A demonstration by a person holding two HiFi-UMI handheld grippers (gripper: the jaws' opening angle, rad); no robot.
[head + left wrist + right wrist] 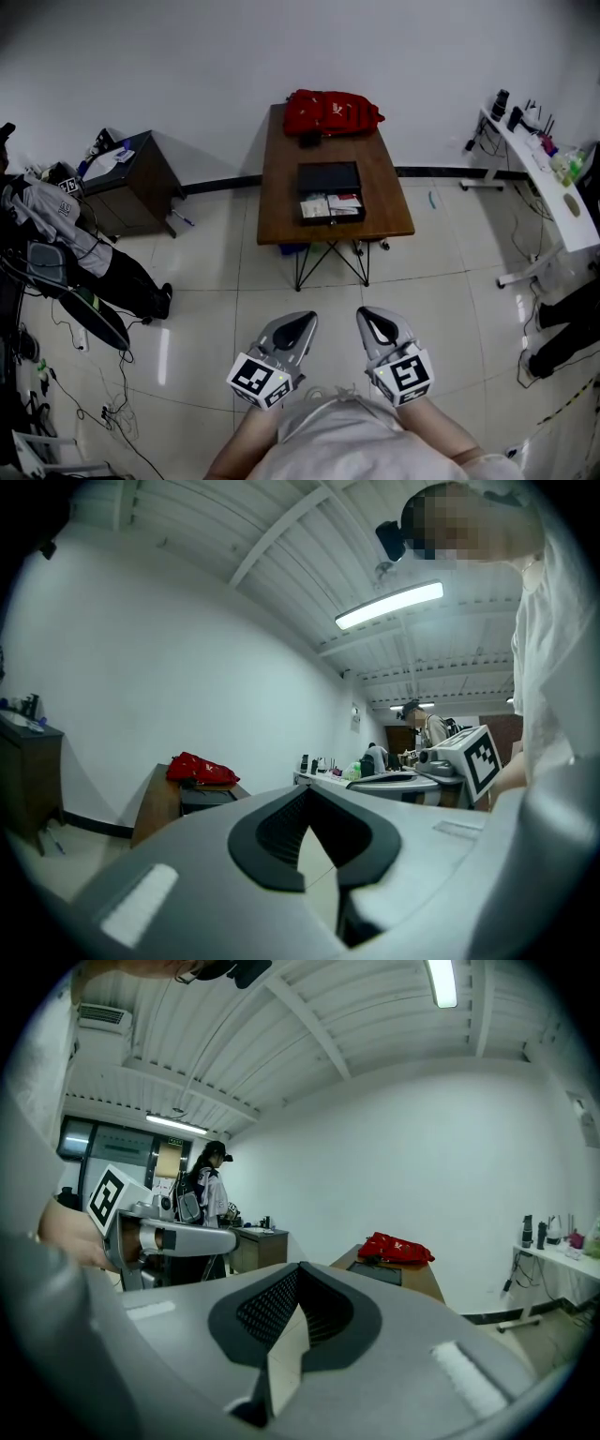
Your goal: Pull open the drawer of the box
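The box [328, 176] is seen on the brown worktop [281, 192], just in front of a red bag [330, 112]. Its drawer [331, 208] is drawn out toward the near edge, and papers are shown inside. The left tool [302, 322] and the right tool [371, 321] are held low by the person's body, over the tiled floor and well apart from the box. Each tool is closed tip to tip, with nothing gripped.

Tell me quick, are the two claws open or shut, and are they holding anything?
Left claw: closed, holding nothing.
Right claw: closed, holding nothing.
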